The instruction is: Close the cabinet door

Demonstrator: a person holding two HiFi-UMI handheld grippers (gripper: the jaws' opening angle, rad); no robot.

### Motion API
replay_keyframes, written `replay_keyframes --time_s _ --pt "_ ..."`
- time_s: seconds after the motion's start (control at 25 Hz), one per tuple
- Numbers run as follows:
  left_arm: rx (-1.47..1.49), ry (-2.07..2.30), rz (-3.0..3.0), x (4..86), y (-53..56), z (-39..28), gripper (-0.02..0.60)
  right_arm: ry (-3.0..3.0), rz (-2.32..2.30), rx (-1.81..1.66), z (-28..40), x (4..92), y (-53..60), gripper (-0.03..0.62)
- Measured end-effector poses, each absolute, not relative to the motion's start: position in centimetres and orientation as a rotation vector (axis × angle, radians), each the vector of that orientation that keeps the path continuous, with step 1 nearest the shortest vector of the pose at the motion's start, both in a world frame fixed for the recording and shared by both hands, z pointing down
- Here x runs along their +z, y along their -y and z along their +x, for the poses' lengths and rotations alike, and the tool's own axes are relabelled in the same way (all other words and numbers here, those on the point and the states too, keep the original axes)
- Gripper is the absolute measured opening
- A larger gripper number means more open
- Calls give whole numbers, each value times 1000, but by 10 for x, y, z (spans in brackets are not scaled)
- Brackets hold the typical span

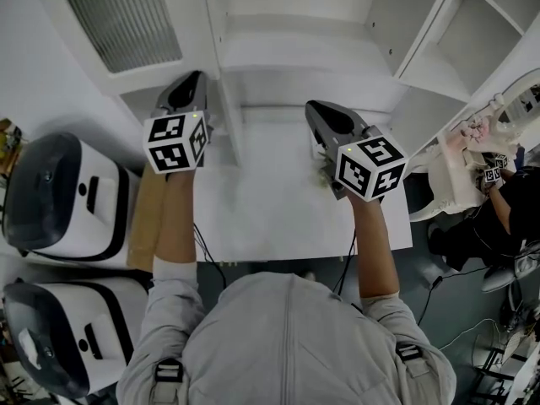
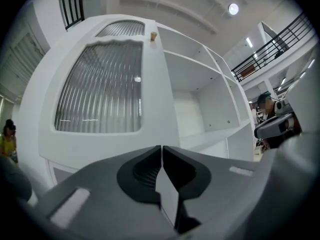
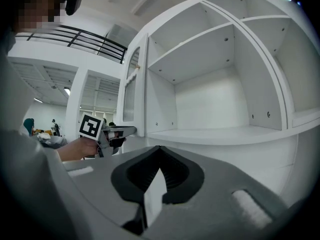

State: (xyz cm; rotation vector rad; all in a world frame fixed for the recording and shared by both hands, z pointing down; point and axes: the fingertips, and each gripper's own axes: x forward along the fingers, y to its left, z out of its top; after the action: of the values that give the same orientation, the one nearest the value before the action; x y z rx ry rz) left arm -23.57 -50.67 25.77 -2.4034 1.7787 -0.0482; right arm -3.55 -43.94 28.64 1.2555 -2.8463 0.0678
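White ribbed-glass cabinet door standing open.
Left gripper and right gripper are holding jaws together, empty; pushing tips may be risking skidding off.

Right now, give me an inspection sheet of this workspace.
Surface: white counter, bare.
Job's things: cabinet door with ribbed glass, swung open; shelves empty.
Clutter: nothing seen.
Grippers: left tool shut, empty, facing the door; right tool shut, empty, facing the shelves.
Cables: black cables hanging below the counter.
Surroundings: two white appliances at left; another person at right.
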Motion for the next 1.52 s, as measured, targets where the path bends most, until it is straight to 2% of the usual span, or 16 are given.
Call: replay_keyframes --time_s 0.76,0.92,1.0,1.12,1.32,1.52 --pt "-64 -1848 -2317 260 524 -237 23 2816 1314 84 -2 289 408 2" --pt "-33 -1825 -2368 260 513 -228 104 2819 1305 79 0 287 399 2" --pt "-45 -1803 -2368 261 501 -226 107 2821 1295 83 -2 288 395 2" --pt "-33 -1772 -2378 258 479 -227 95 2817 1279 54 -8 286 390 2" --pt "-61 -1642 -2397 250 432 -224 32 2833 1205 -37 -29 275 385 2" --pt "-70 -1654 -2375 252 389 -242 17 2873 1105 -107 -55 266 376 2"
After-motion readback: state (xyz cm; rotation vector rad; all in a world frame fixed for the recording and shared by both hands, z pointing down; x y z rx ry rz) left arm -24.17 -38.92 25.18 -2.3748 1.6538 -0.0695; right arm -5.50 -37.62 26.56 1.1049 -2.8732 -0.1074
